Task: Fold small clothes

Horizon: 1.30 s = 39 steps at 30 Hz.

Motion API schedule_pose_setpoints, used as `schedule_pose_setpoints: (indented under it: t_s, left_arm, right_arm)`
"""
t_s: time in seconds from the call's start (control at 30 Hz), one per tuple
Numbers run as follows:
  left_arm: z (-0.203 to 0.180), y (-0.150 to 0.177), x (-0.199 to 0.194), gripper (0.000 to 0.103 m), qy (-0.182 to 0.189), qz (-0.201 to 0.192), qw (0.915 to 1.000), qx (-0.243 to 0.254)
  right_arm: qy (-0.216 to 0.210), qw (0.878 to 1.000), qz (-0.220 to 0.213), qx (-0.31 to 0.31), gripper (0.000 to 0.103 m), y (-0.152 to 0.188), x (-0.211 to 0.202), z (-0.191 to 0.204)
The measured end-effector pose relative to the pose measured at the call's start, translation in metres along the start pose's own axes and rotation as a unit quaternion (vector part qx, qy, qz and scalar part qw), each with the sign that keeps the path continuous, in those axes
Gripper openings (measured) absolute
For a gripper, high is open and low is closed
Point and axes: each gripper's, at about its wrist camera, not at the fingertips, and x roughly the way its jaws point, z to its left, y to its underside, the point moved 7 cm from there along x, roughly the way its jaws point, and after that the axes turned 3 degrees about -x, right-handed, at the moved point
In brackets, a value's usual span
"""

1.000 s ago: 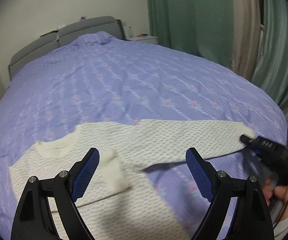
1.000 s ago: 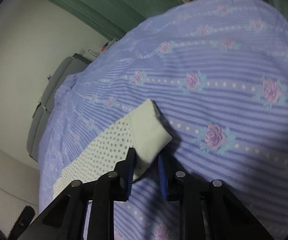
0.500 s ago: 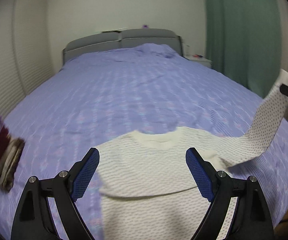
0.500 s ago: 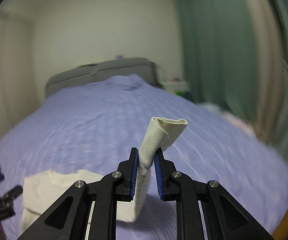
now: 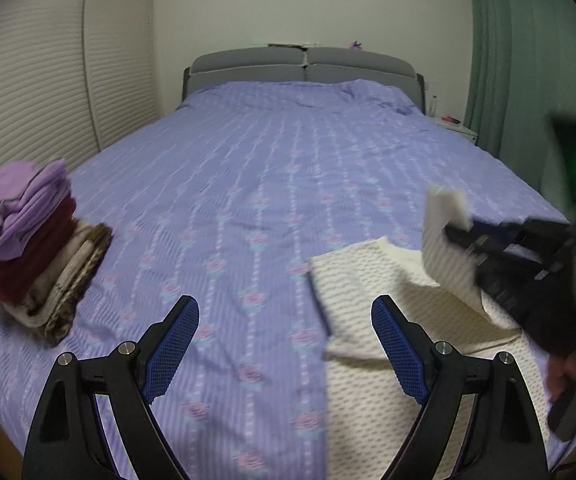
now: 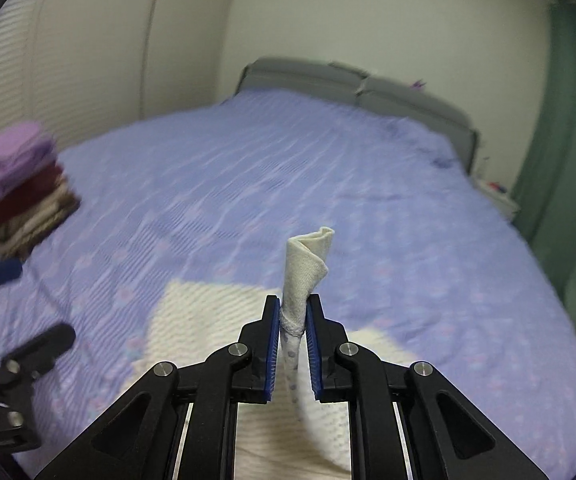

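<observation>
A bed (image 5: 271, 184) with a lilac flowered cover fills both views, a grey headboard (image 5: 304, 66) at its far end and a green curtain (image 5: 528, 60) on the right. The cream dotted sweater (image 5: 400, 368) lies flat on the near right part of the bed. A stack of folded clothes (image 5: 27, 240) sits well apart on the left edge. The left claw (image 5: 285, 348) hangs over the cover just beside the sweater, wide apart and holding nothing. The right claw (image 6: 292, 320) is clamped on the sweater's sleeve cuff (image 6: 308, 264), raised above the garment's body.
</observation>
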Motion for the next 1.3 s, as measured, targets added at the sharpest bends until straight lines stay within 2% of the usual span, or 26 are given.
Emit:
schedule_pose_setpoints:
  t_s: [0.13,0.2,0.23,0.3,0.33,0.37,0.43,0.53,0.63,0.7,0.8,0.87,0.93,1.03,1.1,1.17,1.3]
  left_arm:
    - [0.013,0.008,0.007,0.089,-0.011,0.008,0.9999,-0.006]
    - [0.019,0.012,0.008,0.089,-0.011,0.011,0.9998,-0.009]
    - [0.021,0.013,0.008,0.089,-0.011,0.011,0.9998,-0.009]
    - [0.023,0.013,0.009,0.089,-0.010,0.010,0.9999,-0.005]
    - [0.023,0.013,0.009,0.089,-0.008,0.008,0.9999,-0.003]
    - [0.022,0.012,0.009,0.089,-0.005,0.004,1.0000,0.002]
    - [0.019,0.012,0.007,0.089,0.002,-0.002,0.9999,0.013]
    - [0.006,0.013,0.007,0.089,0.043,-0.004,0.9985,0.035]
    - [-0.017,0.010,0.014,0.088,0.119,0.007,0.9913,0.055]
    - [-0.030,0.007,0.020,0.088,0.148,0.014,0.9868,0.065]
    - [-0.044,0.003,0.040,0.075,0.174,0.042,0.9812,0.071]
    - [-0.051,0.002,0.058,0.068,0.193,0.071,0.9766,0.063]
    - [-0.055,0.002,0.074,0.057,0.200,0.095,0.9737,0.052]
    - [-0.062,0.006,0.094,0.052,0.205,0.124,0.9697,0.048]
    - [-0.067,0.009,0.102,0.051,0.206,0.135,0.9679,0.051]
    - [-0.071,0.013,0.111,0.051,0.197,0.143,0.9683,0.056]
    - [-0.070,0.016,0.123,0.051,0.192,0.155,0.9679,0.048]
  right_arm:
    - [-0.019,0.999,0.044,-0.022,0.014,0.017,0.039,0.035]
    - [-0.027,0.998,0.058,-0.024,0.014,0.027,0.044,0.046]
    - [-0.037,0.997,0.063,-0.023,0.017,0.030,0.047,0.051]
    - [-0.050,0.996,0.072,-0.015,0.042,0.035,0.046,0.052]
    - [-0.053,0.996,0.071,-0.009,0.063,0.036,0.042,0.052]
    - [-0.052,0.997,0.060,-0.003,0.072,0.037,0.035,0.049]
    - [-0.043,0.999,0.028,0.008,0.072,0.036,0.015,0.042]
    - [-0.037,0.999,-0.005,0.033,0.075,0.041,-0.020,0.023]
    - [-0.003,0.998,-0.021,0.065,0.077,0.058,-0.049,-0.008]
    - [0.024,0.996,-0.015,0.087,0.077,0.079,-0.057,-0.033]
    - [0.064,0.990,0.019,0.123,0.077,0.116,-0.057,-0.070]
    - [0.072,0.984,0.043,0.156,0.077,0.139,-0.054,-0.090]
    - [0.077,0.979,0.053,0.183,0.077,0.154,-0.052,-0.104]
    - [0.082,0.969,0.062,0.223,0.077,0.173,-0.048,-0.123]
    - [0.080,0.966,0.065,0.238,0.076,0.181,-0.043,-0.128]
    - [0.075,0.965,0.074,0.242,0.068,0.188,-0.034,-0.130]
    - [0.060,0.964,0.095,0.240,0.060,0.201,-0.015,-0.129]
